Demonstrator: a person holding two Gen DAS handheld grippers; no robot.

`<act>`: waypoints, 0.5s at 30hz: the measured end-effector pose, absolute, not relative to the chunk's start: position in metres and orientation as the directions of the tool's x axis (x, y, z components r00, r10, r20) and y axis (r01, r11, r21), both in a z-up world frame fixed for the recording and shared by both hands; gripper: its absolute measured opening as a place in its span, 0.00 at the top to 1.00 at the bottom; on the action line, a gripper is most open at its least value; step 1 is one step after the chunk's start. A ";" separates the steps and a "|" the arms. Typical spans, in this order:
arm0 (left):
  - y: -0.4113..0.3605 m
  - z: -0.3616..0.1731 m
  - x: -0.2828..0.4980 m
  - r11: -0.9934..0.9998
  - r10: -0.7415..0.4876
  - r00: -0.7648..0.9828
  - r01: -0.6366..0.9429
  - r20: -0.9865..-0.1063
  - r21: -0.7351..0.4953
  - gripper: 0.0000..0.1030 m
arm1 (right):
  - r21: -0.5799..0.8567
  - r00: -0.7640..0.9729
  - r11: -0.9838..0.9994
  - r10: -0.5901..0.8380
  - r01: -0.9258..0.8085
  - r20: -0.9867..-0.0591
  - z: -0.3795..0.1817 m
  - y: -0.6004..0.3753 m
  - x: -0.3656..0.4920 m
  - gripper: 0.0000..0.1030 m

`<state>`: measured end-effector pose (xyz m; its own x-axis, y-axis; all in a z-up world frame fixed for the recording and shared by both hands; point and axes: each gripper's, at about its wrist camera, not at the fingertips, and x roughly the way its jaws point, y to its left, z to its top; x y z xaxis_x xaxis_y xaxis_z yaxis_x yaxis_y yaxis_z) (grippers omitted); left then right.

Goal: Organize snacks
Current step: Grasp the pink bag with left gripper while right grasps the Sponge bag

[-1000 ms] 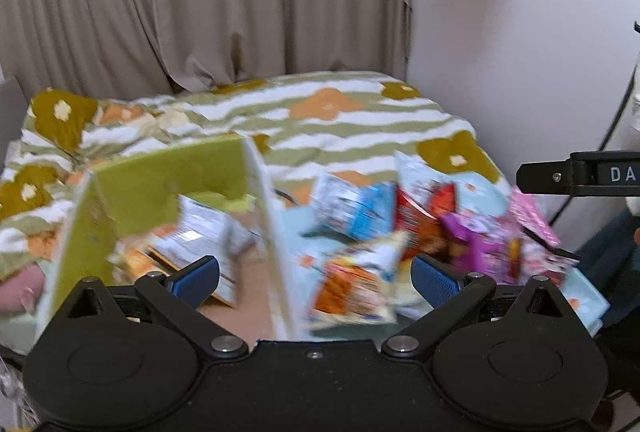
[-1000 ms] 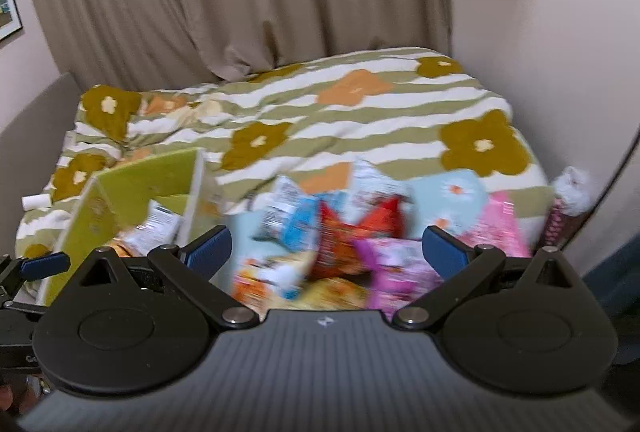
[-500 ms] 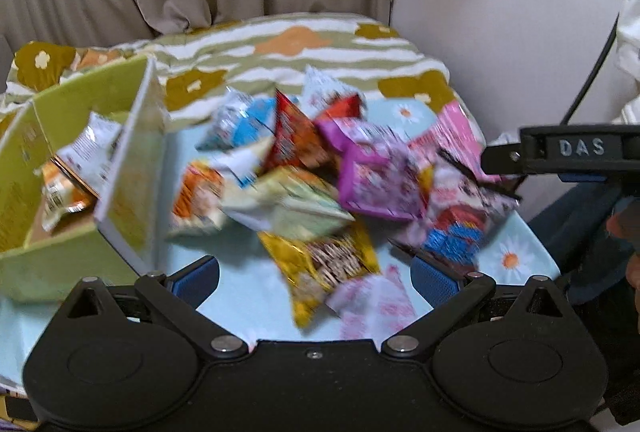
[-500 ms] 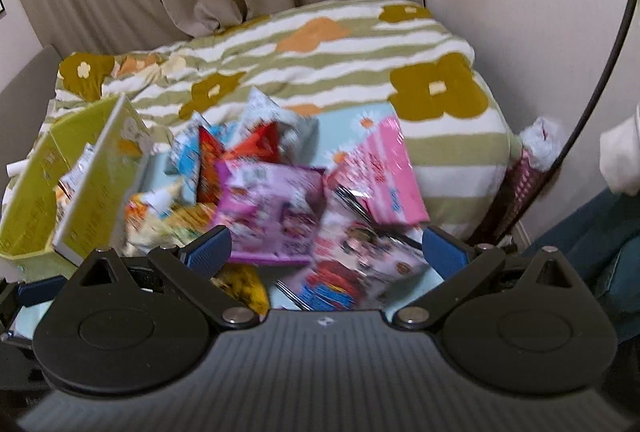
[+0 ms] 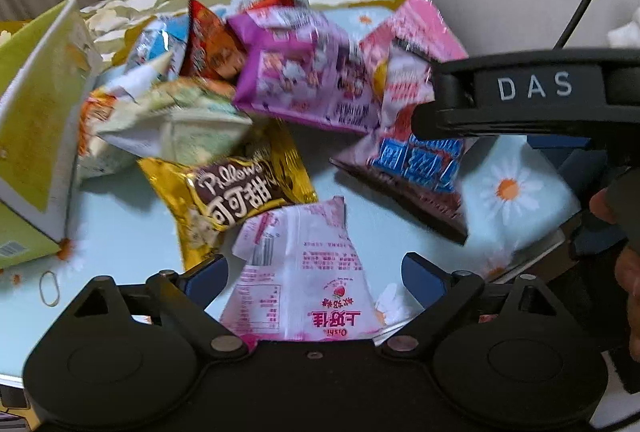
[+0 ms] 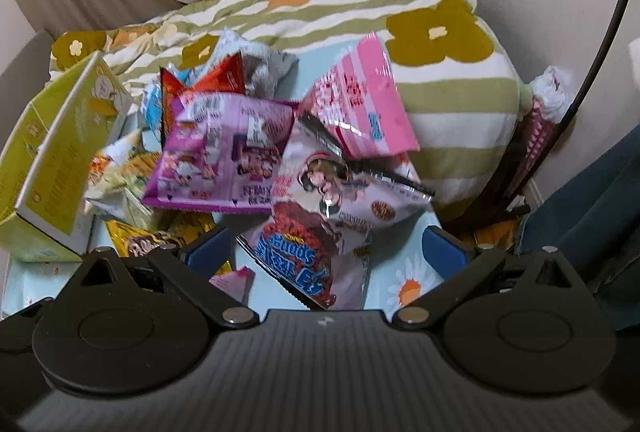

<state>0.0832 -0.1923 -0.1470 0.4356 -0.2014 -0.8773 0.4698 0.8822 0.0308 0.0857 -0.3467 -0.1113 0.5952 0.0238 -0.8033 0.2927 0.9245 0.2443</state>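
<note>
1. Left wrist view: I see my left gripper [image 5: 314,270] with jaws apart and just closing in, pink-and-white packet [image 5: 304,280] between them, unpinched.
2. Gold Pillows packet [image 5: 236,187] lies just beyond; green box [image 5: 36,119] at far left.
3. Right wrist view: right gripper [image 6: 326,244] released over a blue-lettered packet [image 6: 296,264], snack pile [image 6: 240,135] beyond.

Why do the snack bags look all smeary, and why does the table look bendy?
Left wrist view: the purple bag and green box are motion-smeared, while the gold Pillows bag reads fairly sharp. Right wrist view: the purple bag is smeared too. Both views use a fisheye lens, so the edges curve.
</note>
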 end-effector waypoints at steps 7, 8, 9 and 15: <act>-0.201 -0.175 0.095 0.888 -0.170 0.414 0.458 -0.894 0.044 0.10 | 0.268 0.581 0.914 0.043 0.306 -0.813 -0.132 -0.342 0.097 0.00; -0.201 -0.177 0.096 0.889 -0.167 0.416 0.455 -0.894 0.046 0.12 | 0.272 0.582 0.912 0.046 0.307 -0.812 -0.133 -0.341 0.099 0.00; -0.201 -0.179 0.097 0.891 -0.165 0.416 0.453 -0.894 0.046 0.16 | 0.273 0.583 0.912 0.046 0.307 -0.811 -0.135 -0.340 0.101 0.00; -0.192 -0.183 0.098 0.890 -0.176 0.417 0.454 -0.892 0.037 0.34 | 0.266 0.575 0.908 0.034 0.325 -0.818 -0.144 -0.339 0.112 0.00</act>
<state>0.0976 -0.1919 -0.1833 0.4173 -0.1756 -0.8917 0.4541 0.8902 0.0372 0.1115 -0.3386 -0.1436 0.5749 0.0335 -0.8175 0.3247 0.9078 0.2656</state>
